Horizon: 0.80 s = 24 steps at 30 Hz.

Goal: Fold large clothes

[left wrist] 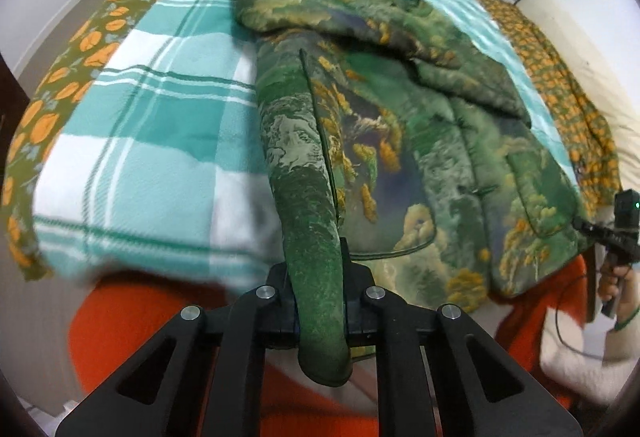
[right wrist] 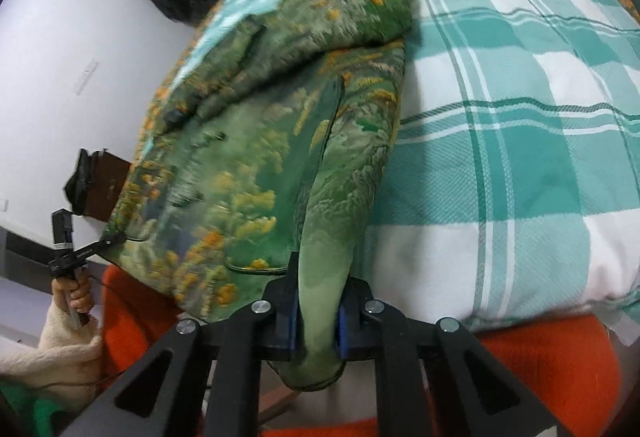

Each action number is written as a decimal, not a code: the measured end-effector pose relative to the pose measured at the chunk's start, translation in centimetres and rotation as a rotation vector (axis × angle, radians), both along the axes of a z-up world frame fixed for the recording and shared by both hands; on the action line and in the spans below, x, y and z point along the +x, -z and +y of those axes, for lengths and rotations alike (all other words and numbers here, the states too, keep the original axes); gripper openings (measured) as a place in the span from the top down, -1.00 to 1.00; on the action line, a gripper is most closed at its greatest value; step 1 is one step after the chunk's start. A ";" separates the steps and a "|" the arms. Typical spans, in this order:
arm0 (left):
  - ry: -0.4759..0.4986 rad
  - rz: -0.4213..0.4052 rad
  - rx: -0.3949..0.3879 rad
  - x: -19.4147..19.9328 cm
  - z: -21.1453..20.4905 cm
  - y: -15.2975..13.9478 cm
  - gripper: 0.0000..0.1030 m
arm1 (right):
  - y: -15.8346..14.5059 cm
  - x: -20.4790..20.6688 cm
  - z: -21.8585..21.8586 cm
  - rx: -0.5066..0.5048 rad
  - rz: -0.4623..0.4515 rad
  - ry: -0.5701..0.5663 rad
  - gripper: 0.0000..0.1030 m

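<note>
Currently the left tool (left wrist: 320, 301) is clamped on a rolled hem corner of the green printed jacket (left wrist: 400, 141), low centre of the left wrist view; the pinched fabric hangs past the jaws toward the bottom of the frame. Right tool (right wrist: 318, 317) likewise closed on another hem corner of the same jacket, low centre of the right wrist view, blue pads (right wrist: 343, 329) pressing the cloth from both sides.

Jacket lies on the teal-and-white checked blanket (left wrist: 160, 125) on the bed, its near hem hanging over the bed edge, its upper part bunched toward the top of the frame.

Edges: in the left view the blanket's near edge runs along the lower left, with the orange-flowered sheet (left wrist: 80, 49) showing beyond it at the left border. Bare blanket fills the left half of that view and the right half of the right view.

Below the bed edge, orange fabric (left wrist: 132, 329) fills the bottom of both views. Each view catches the opposite tool at its far side, held by a hand (right wrist: 76, 293) in a cream sleeve (right wrist: 52, 357).
</note>
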<state>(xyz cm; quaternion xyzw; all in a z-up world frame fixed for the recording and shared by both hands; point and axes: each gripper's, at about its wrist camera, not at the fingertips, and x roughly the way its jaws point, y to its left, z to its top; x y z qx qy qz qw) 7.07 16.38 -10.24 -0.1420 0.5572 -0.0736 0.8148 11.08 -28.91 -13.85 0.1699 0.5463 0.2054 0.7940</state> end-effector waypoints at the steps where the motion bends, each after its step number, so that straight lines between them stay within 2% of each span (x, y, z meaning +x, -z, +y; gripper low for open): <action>1: 0.007 0.003 -0.004 -0.9 0.1 -0.5 0.79 | -0.8 -0.8 0.1 0.020 0.004 -0.008 0.75; 7: 0.068 0.035 -0.046 -6.6 0.3 -3.6 0.79 | -4.4 -4.9 -1.5 0.171 0.062 -0.024 0.76; 11: 0.022 -0.034 -0.150 -6.9 1.8 -7.2 0.80 | -6.6 -5.8 -2.3 0.324 0.061 0.022 0.77; 14: -0.027 -0.149 -0.205 -2.7 3.4 -10.0 0.79 | -8.4 -2.5 -2.8 0.406 -0.011 0.061 0.77; 16: -0.079 -0.188 -0.219 1.2 4.5 -10.5 0.79 | -9.2 1.6 -3.0 0.423 -0.077 0.092 0.77; 20: -0.229 -0.197 -0.274 10.0 6.6 -8.5 0.76 | -8.4 9.1 -2.8 0.424 -0.157 0.150 0.77; 22: -0.263 -0.202 -0.240 14.1 6.1 -6.7 0.65 | -7.0 13.1 -2.1 0.400 -0.182 0.187 0.77; 24: -0.264 -0.202 -0.187 16.8 5.1 -5.2 0.50 | -5.2 16.2 -1.2 0.320 -0.199 0.230 0.72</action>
